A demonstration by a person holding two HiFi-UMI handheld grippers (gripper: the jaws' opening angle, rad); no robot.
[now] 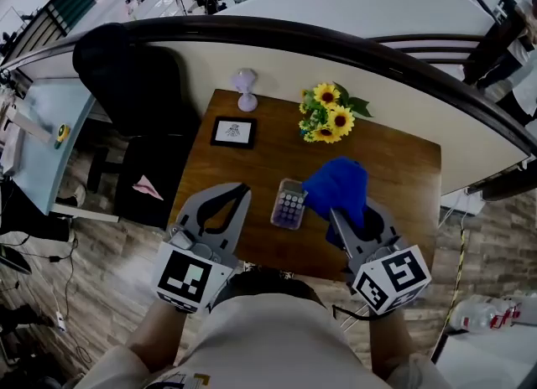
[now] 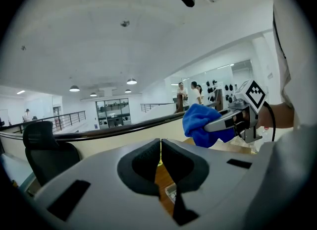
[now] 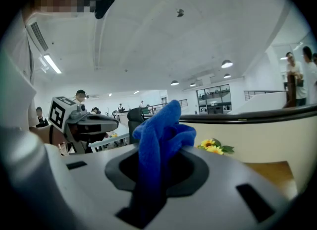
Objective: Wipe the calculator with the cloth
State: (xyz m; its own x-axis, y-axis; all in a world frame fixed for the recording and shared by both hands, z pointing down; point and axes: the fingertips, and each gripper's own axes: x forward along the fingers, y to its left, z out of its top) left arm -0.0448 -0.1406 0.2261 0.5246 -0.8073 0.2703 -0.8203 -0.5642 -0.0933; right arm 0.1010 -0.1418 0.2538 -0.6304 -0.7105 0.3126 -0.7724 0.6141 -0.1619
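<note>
Wooden table [image 1: 394, 169]: calculator [image 1: 289, 204] near front centre, blue cloth [image 1: 338, 188] pinched in right gripper [image 1: 348, 213] at its right edge, left gripper [image 1: 240, 192] jaws together, empty, just left; sunflowers [image 1: 327, 113], framed picture [image 1: 234, 132], lilac lamp [image 1: 245, 89] well behind

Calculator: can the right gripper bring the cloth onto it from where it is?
Probably yes. The right gripper, shut on the cloth, is just right of the calculator, whose keys lie uncovered; nothing stands between them.

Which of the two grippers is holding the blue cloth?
The right gripper: its jaws clamp the blue cloth. The left gripper is shut on nothing.
</note>
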